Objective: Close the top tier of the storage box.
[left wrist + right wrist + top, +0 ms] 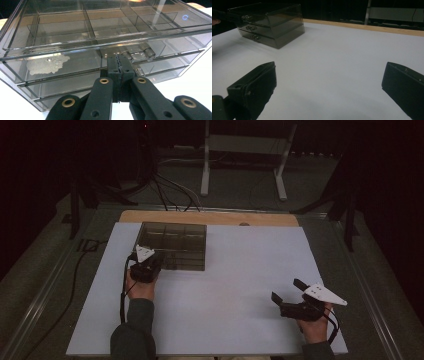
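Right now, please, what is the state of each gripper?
Left gripper: closed, at the top drawer's metal knob of the smoked clear drawer box; a grip cannot be told.
Right gripper: open, holding nothing.

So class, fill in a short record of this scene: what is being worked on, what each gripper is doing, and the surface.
thing: smoky clear drawer box
top drawer knob: metal, just beyond the left gripper's tips
left gripper: shut, at the box front
right gripper: open, nothing between its jaws, apart from the box
surface: white table
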